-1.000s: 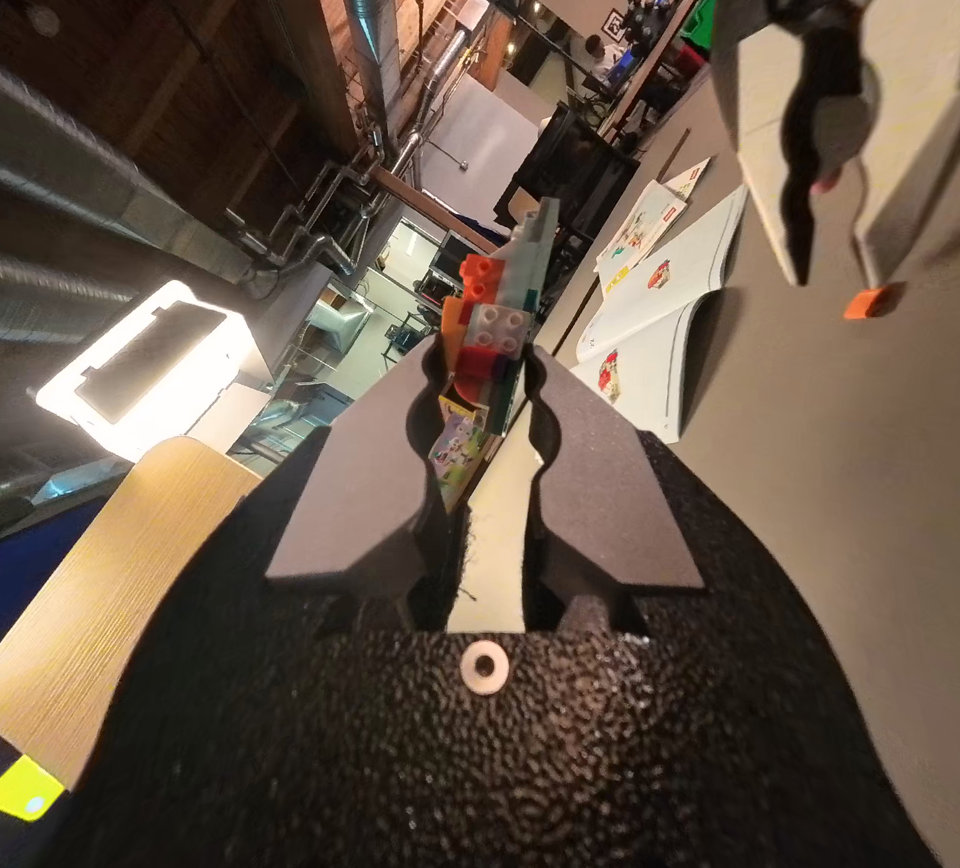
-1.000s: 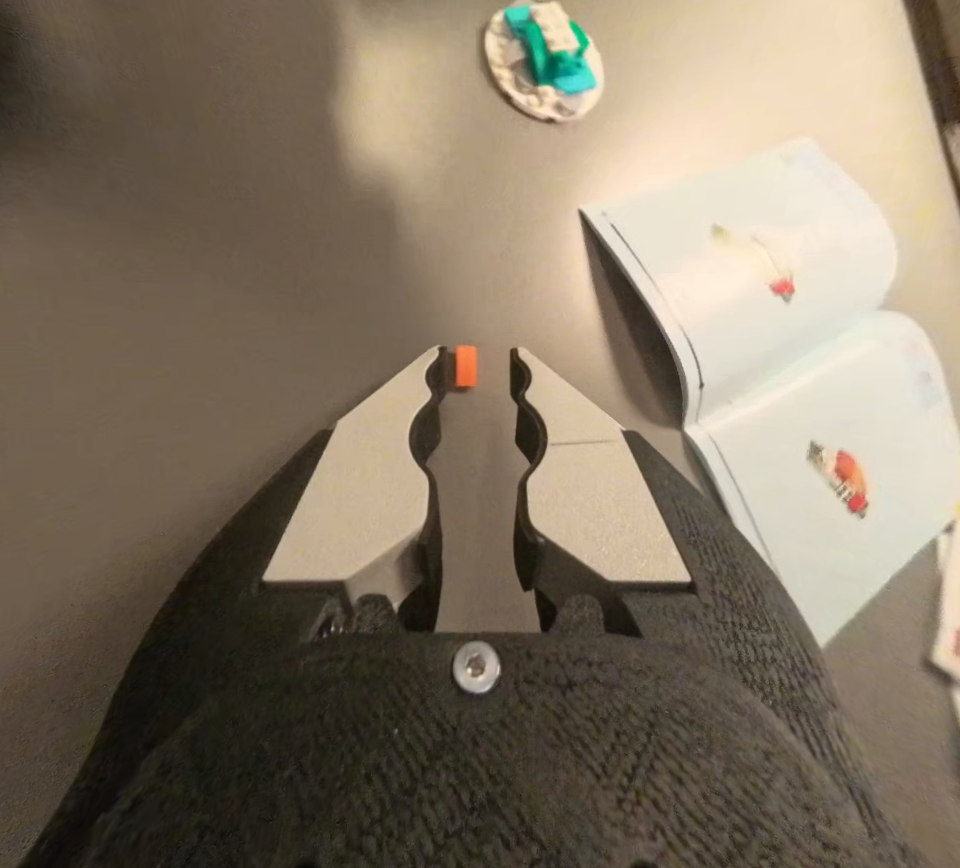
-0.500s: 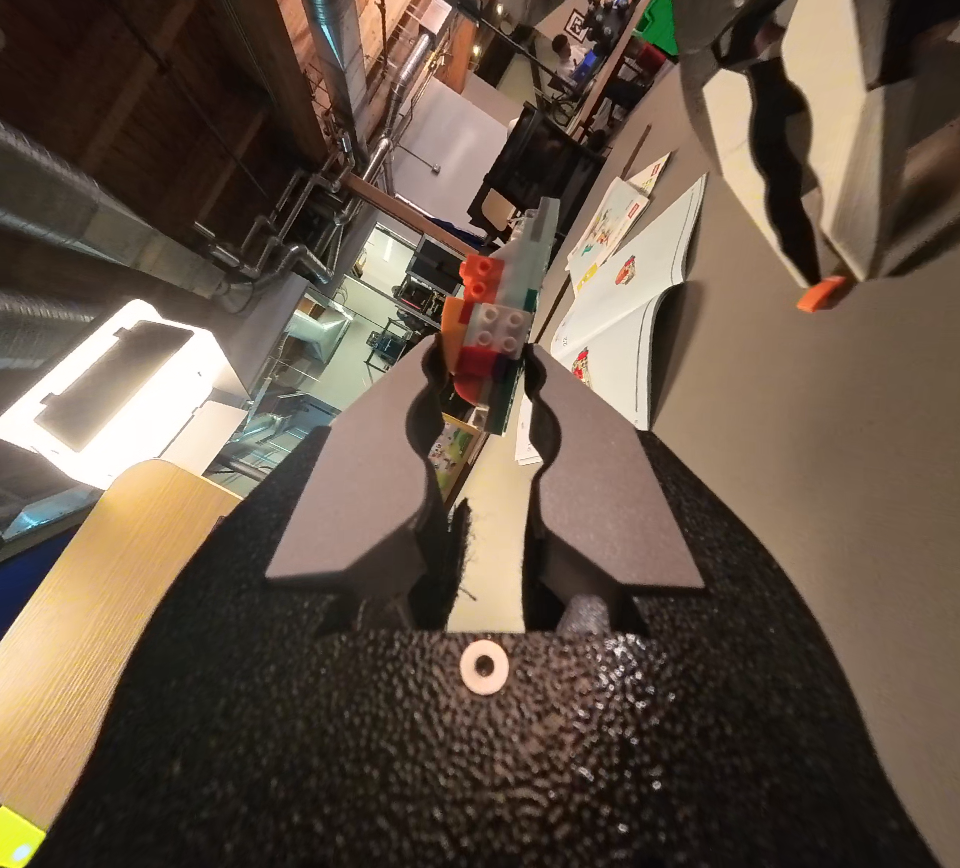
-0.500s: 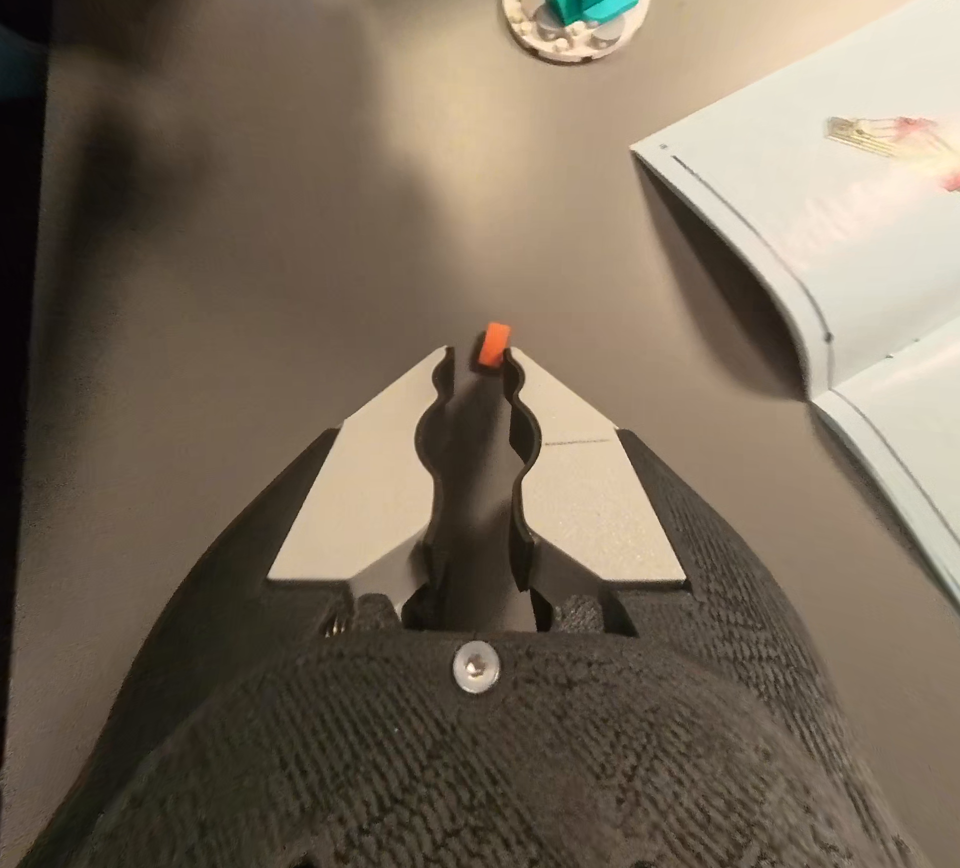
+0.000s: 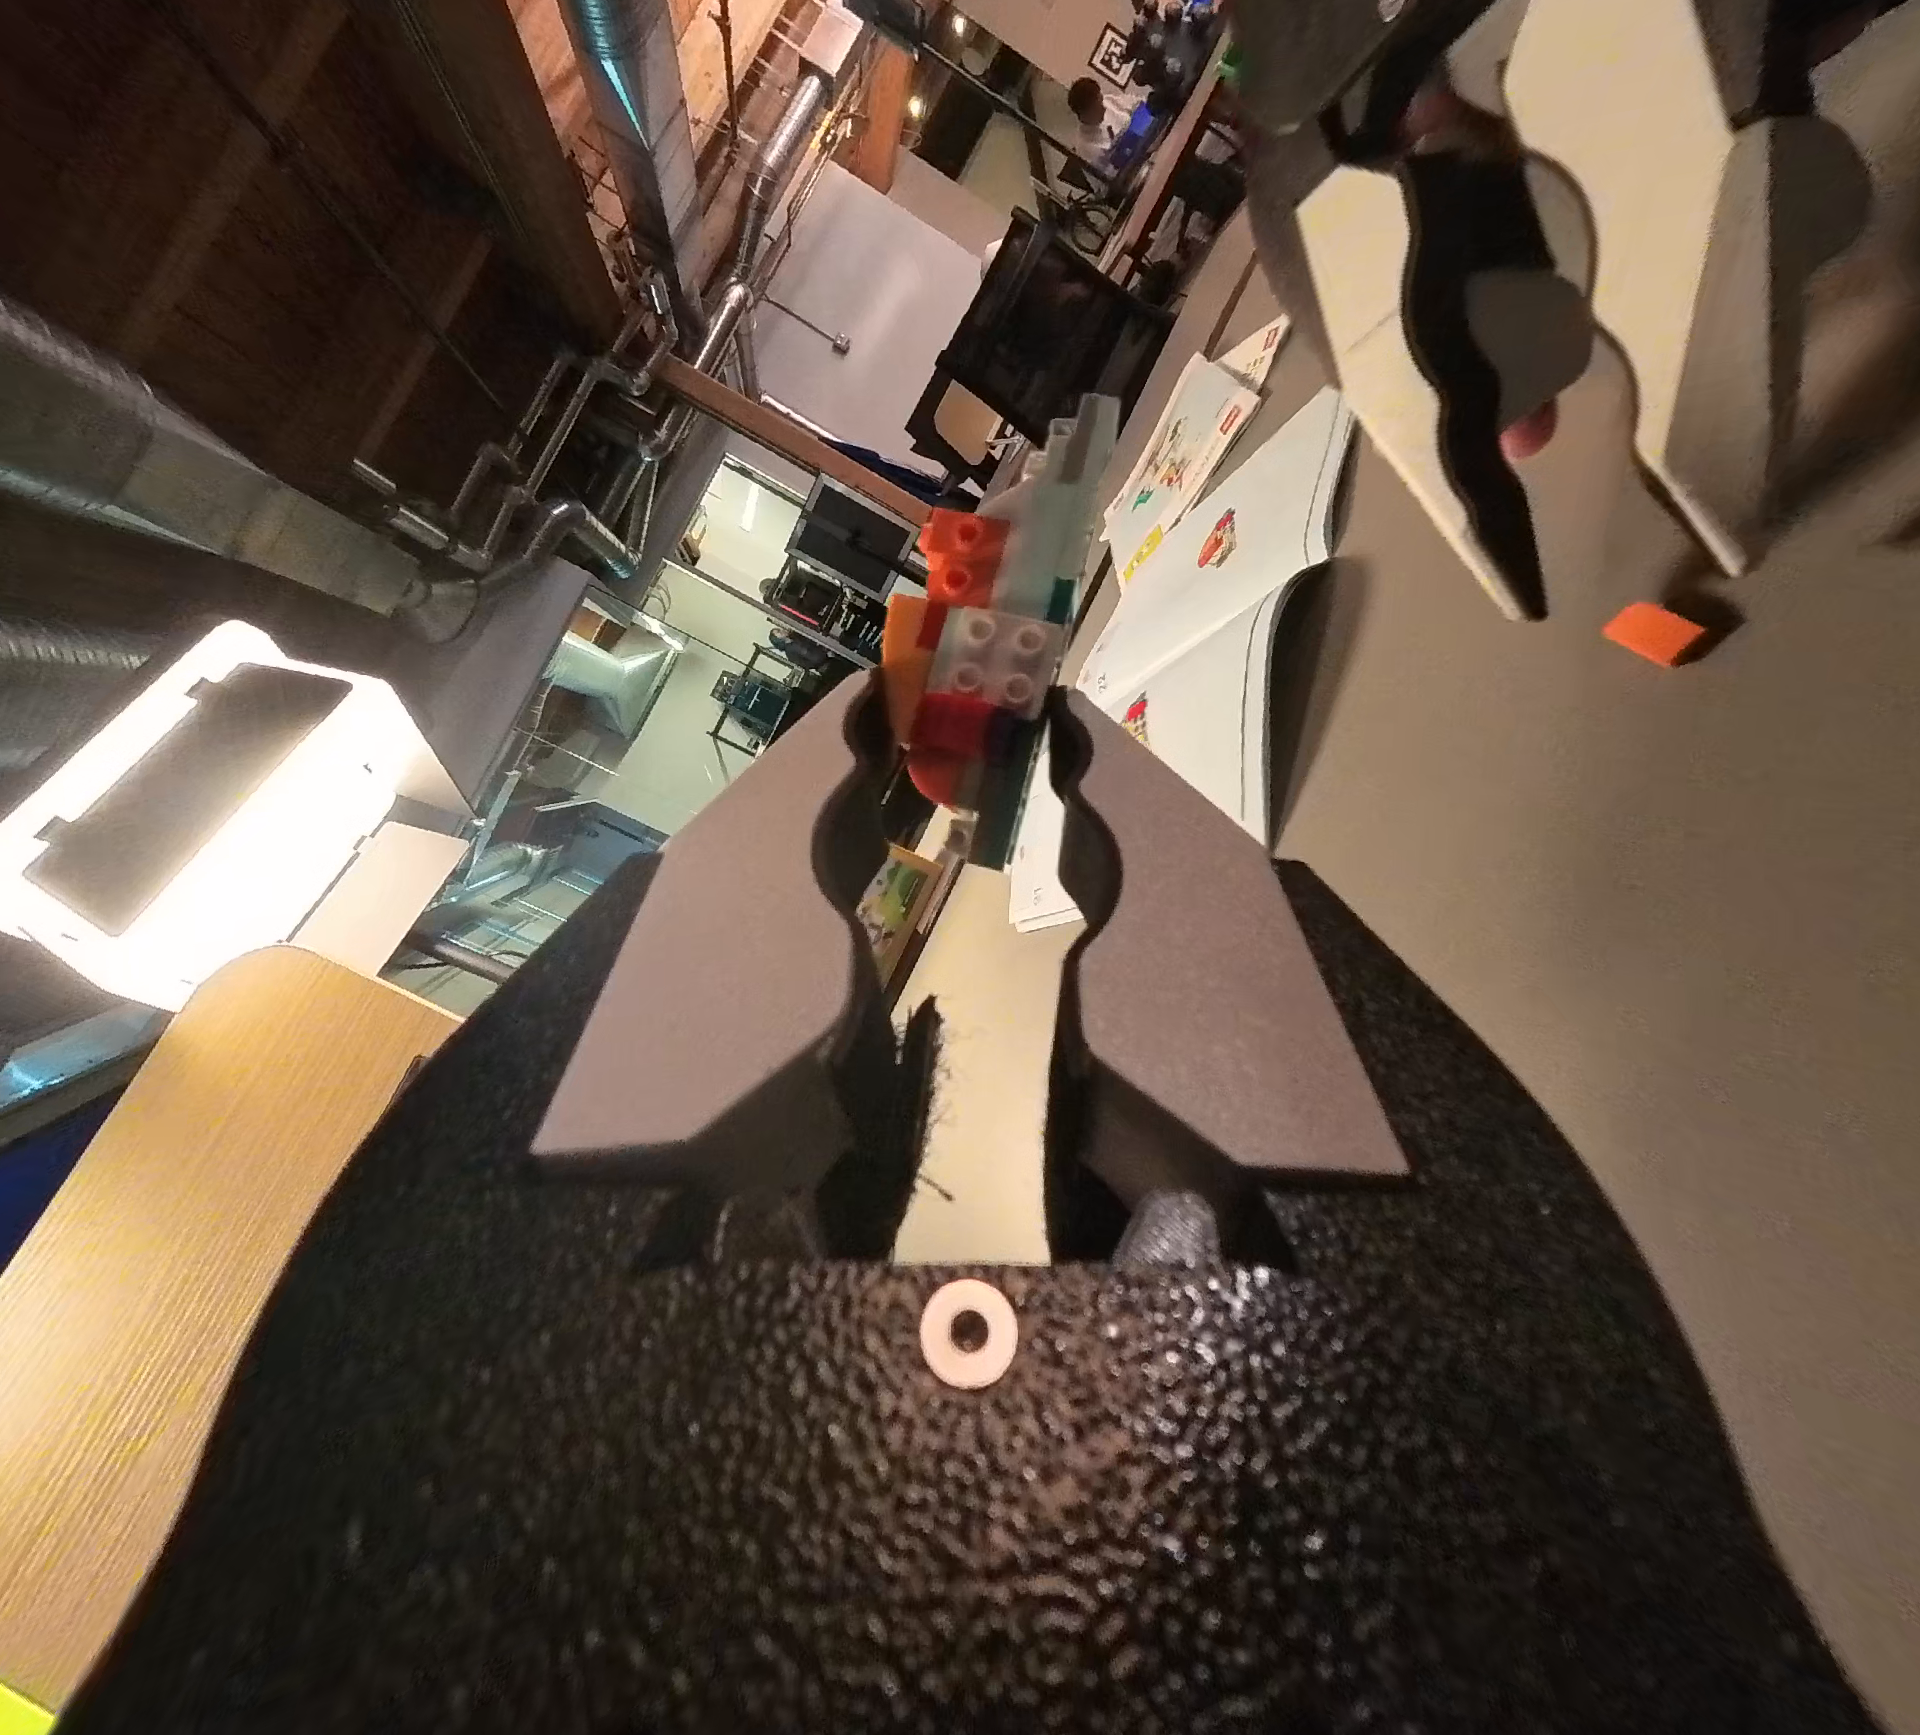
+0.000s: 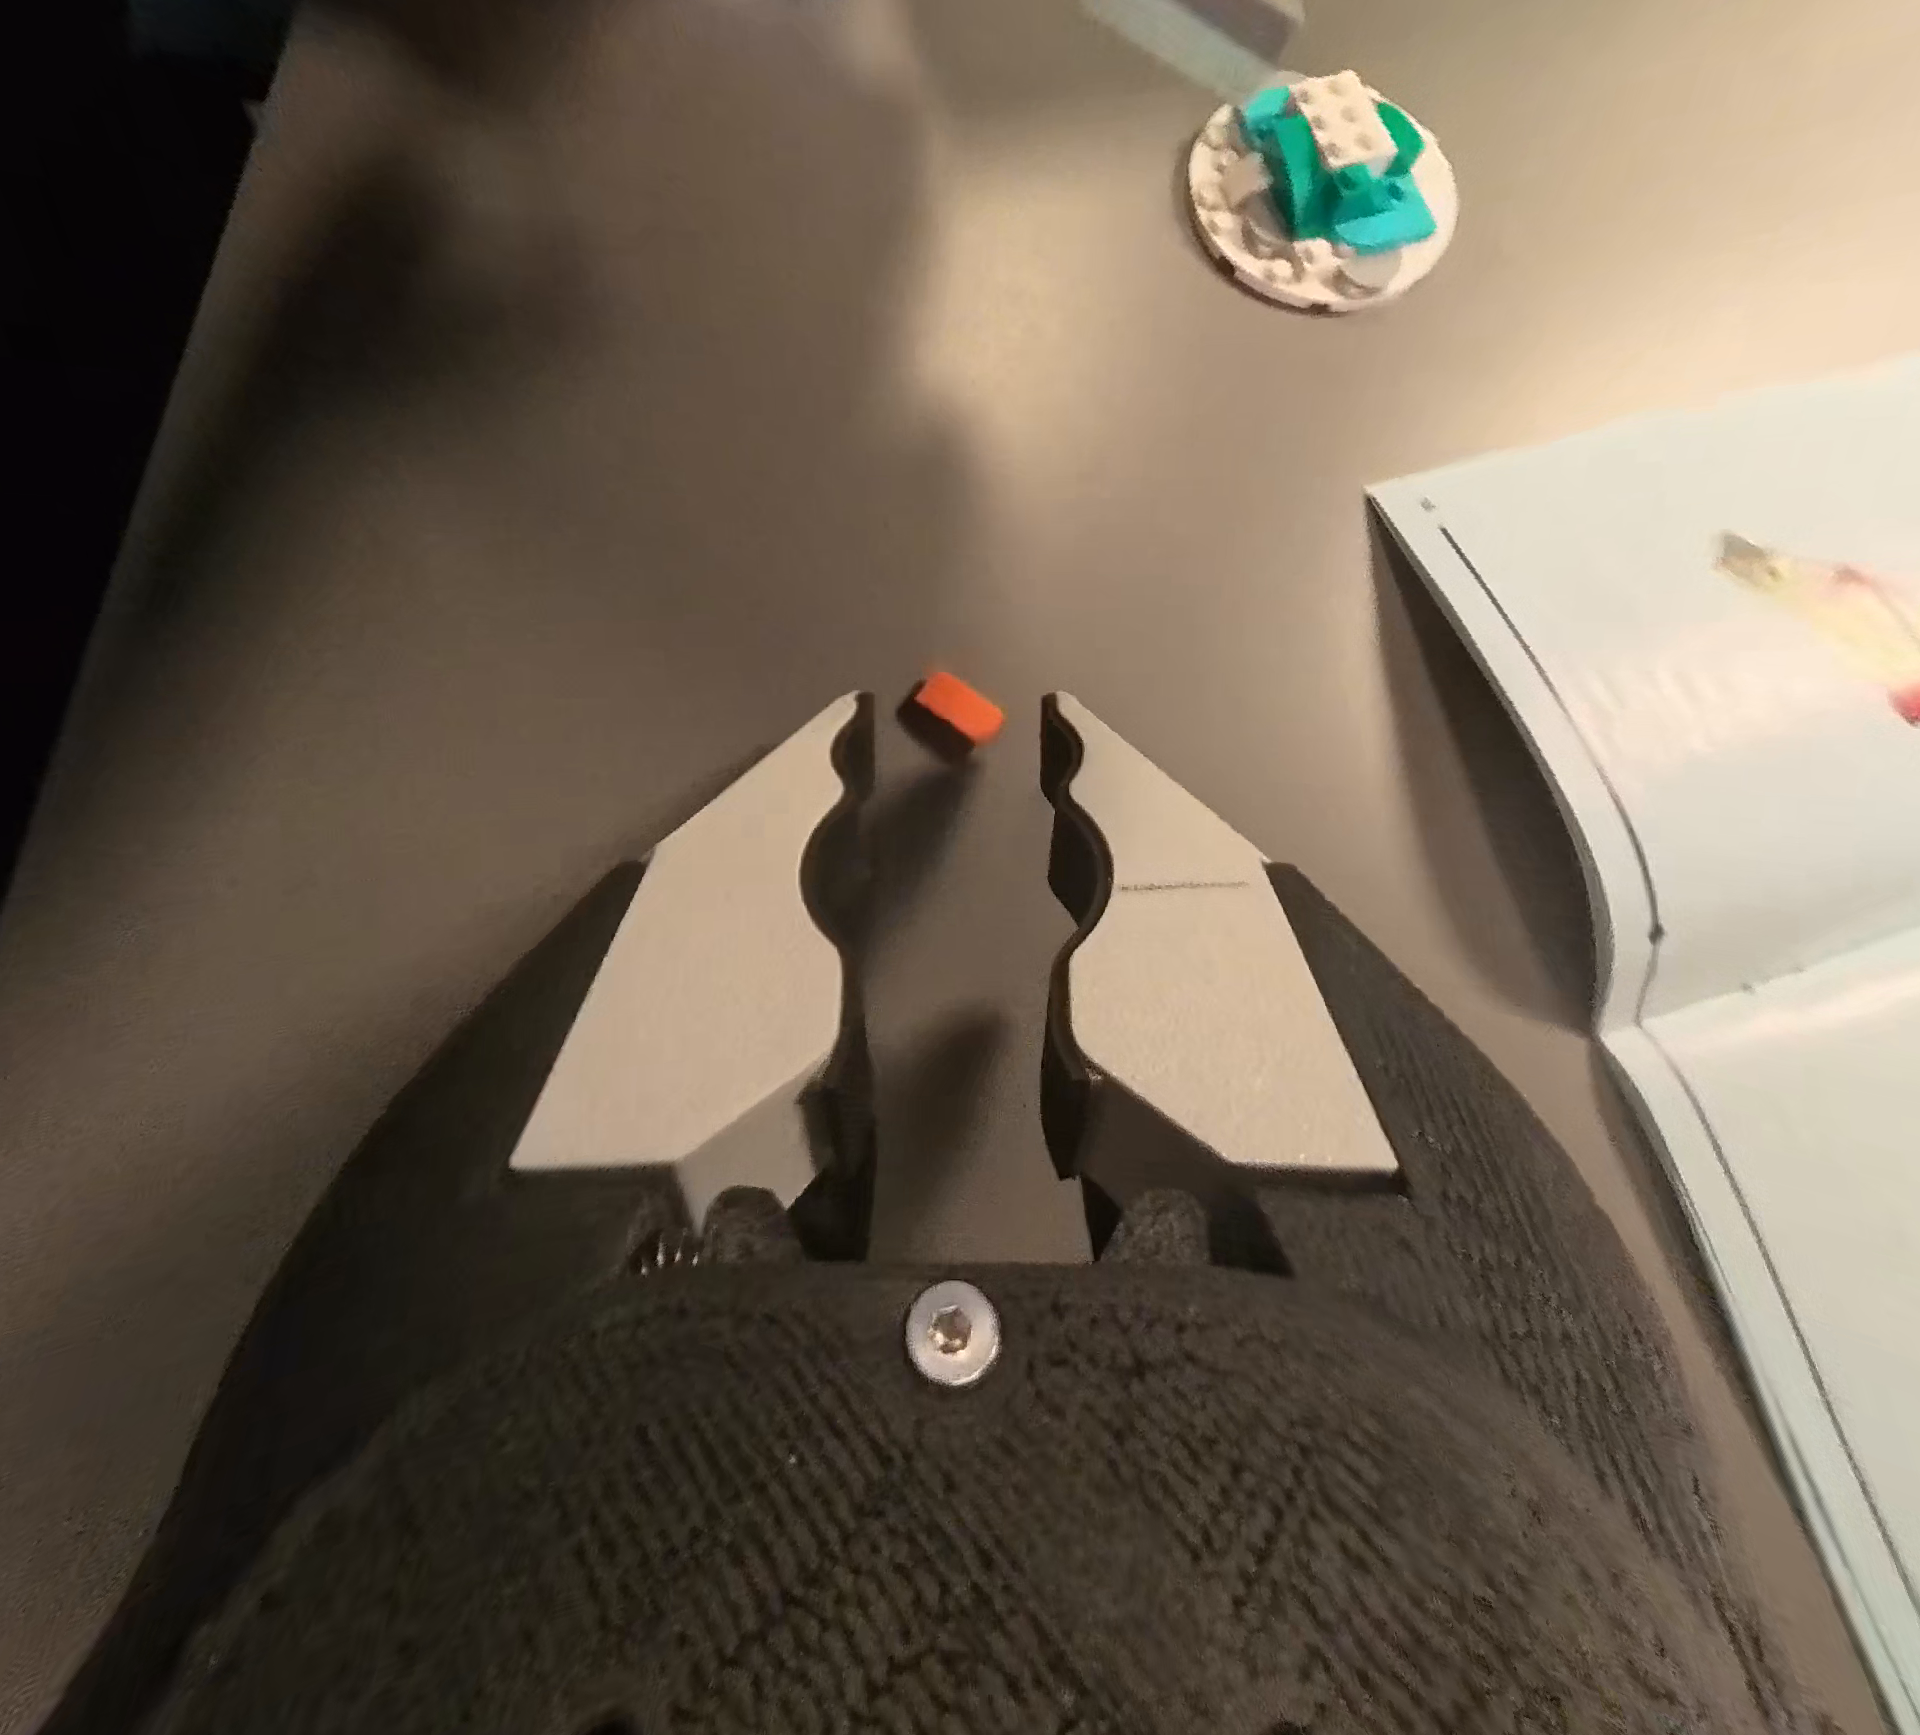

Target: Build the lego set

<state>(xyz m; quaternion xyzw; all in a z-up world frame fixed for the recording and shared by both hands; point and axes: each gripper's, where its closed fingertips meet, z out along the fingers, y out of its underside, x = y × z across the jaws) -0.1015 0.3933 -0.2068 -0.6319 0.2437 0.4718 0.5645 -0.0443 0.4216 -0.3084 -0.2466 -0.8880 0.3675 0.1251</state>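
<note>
Fingers: left (image 5: 966,709) clamped on multicoloured lego model (image 5: 992,636) | right (image 6: 951,709) apart, straddling small orange brick (image 6: 958,717)

matt grey table (image 6: 644,480), glossy paper booklet (image 6: 1714,750)

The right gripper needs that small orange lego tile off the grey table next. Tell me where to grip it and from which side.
Grip the small orange lego tile across its two short sides, coming straight down from above. It lies flat and thin on the grey table, skewed to the open right gripper, whose tips stand either side of it. Turning the wrist to square the fingers with the tile would probably stop it pivoting.
</note>
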